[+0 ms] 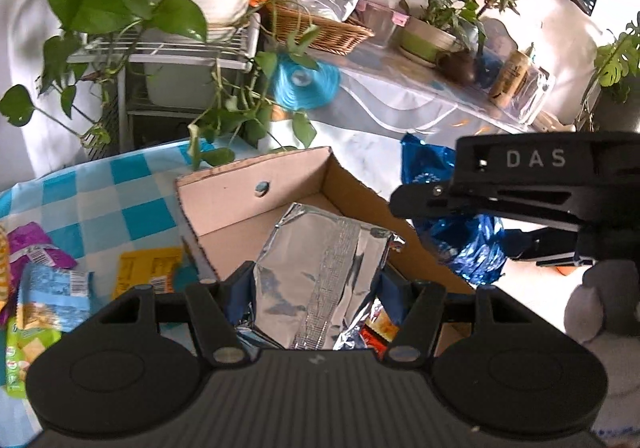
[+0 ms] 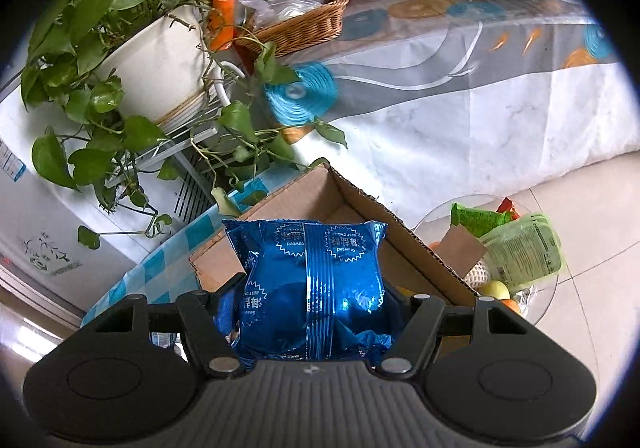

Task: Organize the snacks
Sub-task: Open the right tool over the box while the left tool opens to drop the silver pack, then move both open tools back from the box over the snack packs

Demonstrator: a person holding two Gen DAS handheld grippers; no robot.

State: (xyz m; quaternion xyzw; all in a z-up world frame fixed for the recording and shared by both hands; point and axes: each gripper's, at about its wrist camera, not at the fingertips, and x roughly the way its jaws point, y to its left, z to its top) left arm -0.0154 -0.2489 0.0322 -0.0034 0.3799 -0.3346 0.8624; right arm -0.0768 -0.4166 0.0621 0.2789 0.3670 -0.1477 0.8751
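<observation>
My left gripper [image 1: 316,284] is shut on a silver foil snack bag [image 1: 320,268], held over the open cardboard box [image 1: 240,184] on the blue-checked tablecloth. My right gripper [image 2: 314,288] is shut on a blue foil snack bag [image 2: 316,280], held above the same box [image 2: 360,200]. In the left wrist view the right gripper [image 1: 404,202] shows at the right of the box with the blue bag [image 1: 468,244] hanging from it. Several loose snack packets [image 1: 52,288] lie on the cloth to the left of the box.
A potted vine on a white wire rack [image 1: 168,52] stands behind the box, its leaves hanging near the box's far edge. A long table holds a wicker basket [image 1: 320,28] and pots. A glass bowl of fruit and snacks [image 2: 512,260] sits to the box's right.
</observation>
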